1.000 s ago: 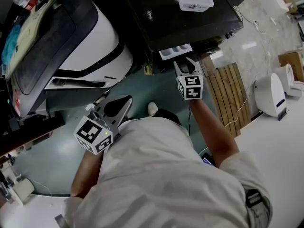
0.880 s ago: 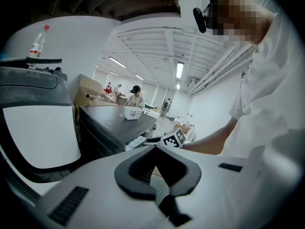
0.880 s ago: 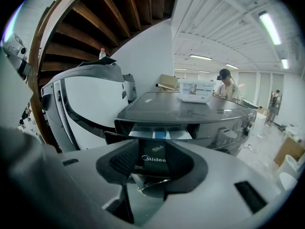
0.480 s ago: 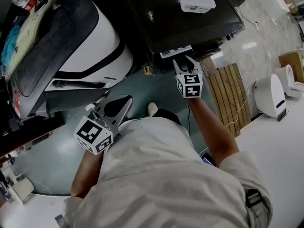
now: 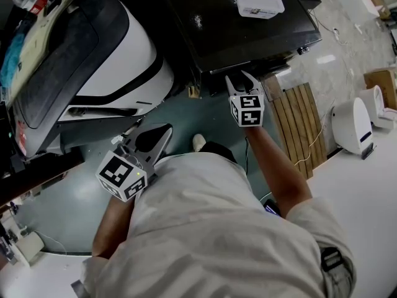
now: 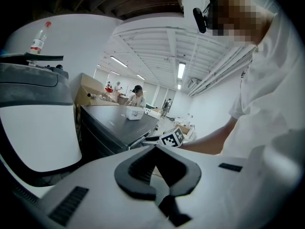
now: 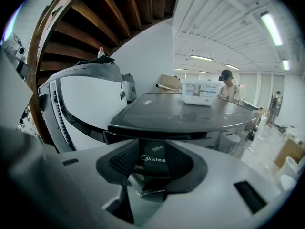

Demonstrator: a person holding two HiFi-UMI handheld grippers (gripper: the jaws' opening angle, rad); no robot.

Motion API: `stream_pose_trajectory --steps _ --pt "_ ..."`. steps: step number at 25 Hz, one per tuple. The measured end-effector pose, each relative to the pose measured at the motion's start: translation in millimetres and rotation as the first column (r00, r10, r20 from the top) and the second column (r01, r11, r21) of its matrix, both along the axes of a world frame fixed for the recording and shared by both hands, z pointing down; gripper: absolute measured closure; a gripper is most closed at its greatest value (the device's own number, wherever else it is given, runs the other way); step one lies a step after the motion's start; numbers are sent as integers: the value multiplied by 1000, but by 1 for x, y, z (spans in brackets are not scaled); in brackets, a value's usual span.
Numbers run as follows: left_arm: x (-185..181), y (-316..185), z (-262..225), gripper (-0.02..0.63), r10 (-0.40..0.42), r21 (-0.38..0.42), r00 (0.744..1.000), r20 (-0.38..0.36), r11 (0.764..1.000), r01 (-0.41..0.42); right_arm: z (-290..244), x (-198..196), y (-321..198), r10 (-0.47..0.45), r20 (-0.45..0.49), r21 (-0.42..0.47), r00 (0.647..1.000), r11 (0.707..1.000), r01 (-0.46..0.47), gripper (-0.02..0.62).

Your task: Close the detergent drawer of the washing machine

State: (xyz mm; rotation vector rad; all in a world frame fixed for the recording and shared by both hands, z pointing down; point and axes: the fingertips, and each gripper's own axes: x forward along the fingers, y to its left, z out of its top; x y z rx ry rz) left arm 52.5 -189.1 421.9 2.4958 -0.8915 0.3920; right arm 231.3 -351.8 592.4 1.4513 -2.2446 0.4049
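Two grippers show in the head view. The right gripper (image 5: 240, 79) has its tips at the front edge of the dark grey, flat-topped washing machine (image 5: 248, 30). The black detergent drawer (image 5: 232, 69) lies there, straight ahead of this gripper, and looks almost flush with the front. The left gripper (image 5: 155, 138) hangs low, well apart from the machine, so the right one is clearly nearer.

In the left gripper view, the jaws are together and hold nothing.

In the right gripper view, the jaws stand narrowly apart, and between them is the glossy black drawer face with white "Midea" lettering. I judge that any remaining push goes straight forward, along the gripper's own line, into the machine.
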Motion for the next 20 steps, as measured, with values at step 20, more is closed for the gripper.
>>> stream_pose_trajectory --steps 20 --pt "0 -24 5 612 24 -21 1000 -9 999 -25 0 -6 -14 40 7 10 999 999 -40 420"
